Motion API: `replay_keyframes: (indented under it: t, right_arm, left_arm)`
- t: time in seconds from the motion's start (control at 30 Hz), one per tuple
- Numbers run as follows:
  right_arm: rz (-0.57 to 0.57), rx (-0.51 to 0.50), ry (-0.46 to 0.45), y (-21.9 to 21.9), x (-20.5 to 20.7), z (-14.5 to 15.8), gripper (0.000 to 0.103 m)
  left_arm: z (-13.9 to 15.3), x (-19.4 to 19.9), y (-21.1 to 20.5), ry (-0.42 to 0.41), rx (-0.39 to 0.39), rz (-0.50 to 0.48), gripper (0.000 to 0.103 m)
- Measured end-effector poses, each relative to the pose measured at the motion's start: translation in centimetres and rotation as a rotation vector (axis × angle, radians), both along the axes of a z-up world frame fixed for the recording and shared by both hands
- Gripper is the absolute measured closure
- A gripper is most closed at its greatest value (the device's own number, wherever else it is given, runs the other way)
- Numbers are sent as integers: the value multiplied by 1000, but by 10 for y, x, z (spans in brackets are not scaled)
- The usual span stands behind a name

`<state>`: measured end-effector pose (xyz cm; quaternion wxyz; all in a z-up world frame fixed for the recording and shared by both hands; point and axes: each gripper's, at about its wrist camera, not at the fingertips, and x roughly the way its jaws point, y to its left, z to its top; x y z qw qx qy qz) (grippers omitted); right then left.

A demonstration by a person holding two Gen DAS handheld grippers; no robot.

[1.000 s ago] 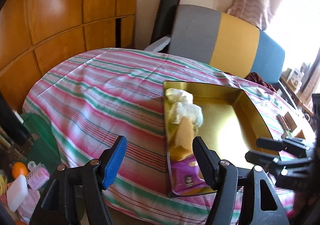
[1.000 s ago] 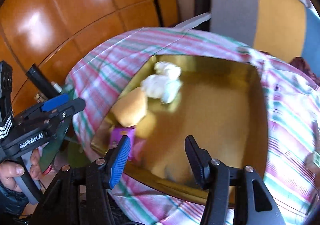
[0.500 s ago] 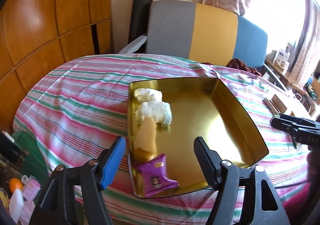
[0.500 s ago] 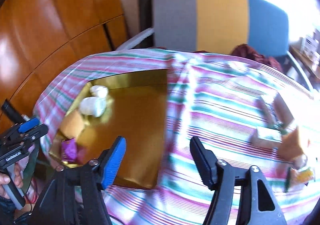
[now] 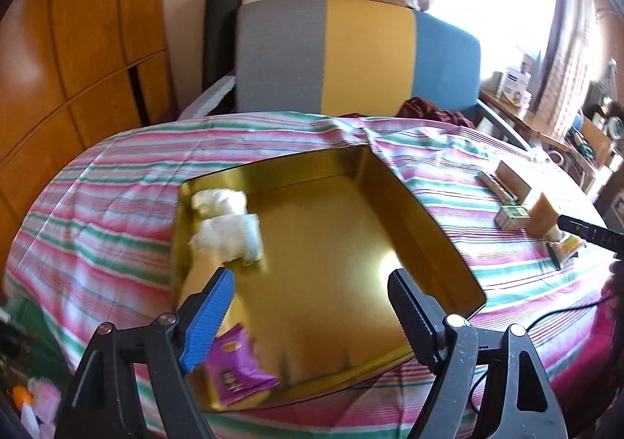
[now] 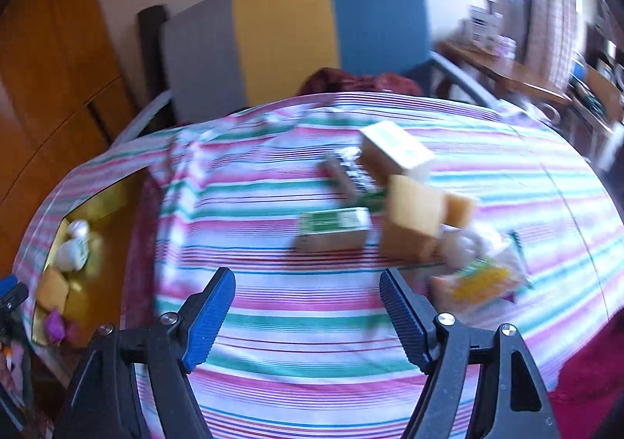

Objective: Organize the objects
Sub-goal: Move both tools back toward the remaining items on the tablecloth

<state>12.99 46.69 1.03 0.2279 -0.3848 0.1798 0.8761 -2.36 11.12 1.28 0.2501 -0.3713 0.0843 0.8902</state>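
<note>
A gold tray [image 5: 413, 205] lies on the striped tablecloth. Along its left side are two white bundles [image 5: 228, 234], a yellow sponge [image 5: 202, 275] and a purple packet [image 5: 238, 372]. My left gripper [image 5: 312, 306] is open and empty above the tray's near end. My right gripper [image 6: 308, 306] is open and empty over bare cloth, short of a cluster of loose items: a green-and-white box [image 6: 333, 228], yellow sponges [image 6: 417, 208], a cream box [image 6: 394, 148] and a yellow-print packet [image 6: 483, 277]. The tray [image 6: 89, 205] shows at the right wrist view's left edge.
A grey, yellow and blue sofa back [image 5: 358, 56] stands behind the table. Wooden panelling [image 5: 78, 48] is at the left. A cluttered side table [image 5: 546, 119] is at the far right. Small items lie on the floor at lower left [image 5: 27, 400].
Both views have swung to the right. The right gripper has left the tray and now faces the loose items on the cloth. The left gripper has moved over the tray. Both stay open.
</note>
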Motion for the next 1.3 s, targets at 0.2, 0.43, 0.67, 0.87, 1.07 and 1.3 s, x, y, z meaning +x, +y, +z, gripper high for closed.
replay_keyframes:
  t: [0.2, 0.43, 0.67, 0.87, 1.07, 1.3]
  right_arm:
    - [-149, -46, 47, 39, 36, -3, 25]
    - [-209, -120, 104, 54, 48, -7, 25]
    - [-257, -170, 153, 63, 58, -9, 25]
    - [-316, -252, 196, 77, 70, -14, 25]
    - [-324, -282, 217, 81, 73, -15, 25]
    - [-317, -325, 221, 84, 72, -20, 24]
  left_arm:
    - [5, -1, 41, -4, -2, -82, 21]
    - [11, 10, 107, 29, -44, -229, 21]
    - [5, 24, 187, 35, -98, -407, 21]
    - [-10, 34, 254, 52, -162, -534, 21]
    - [-32, 32, 315, 47, -221, -660, 21]
    - [-66, 22, 365, 9, -283, -728, 21]
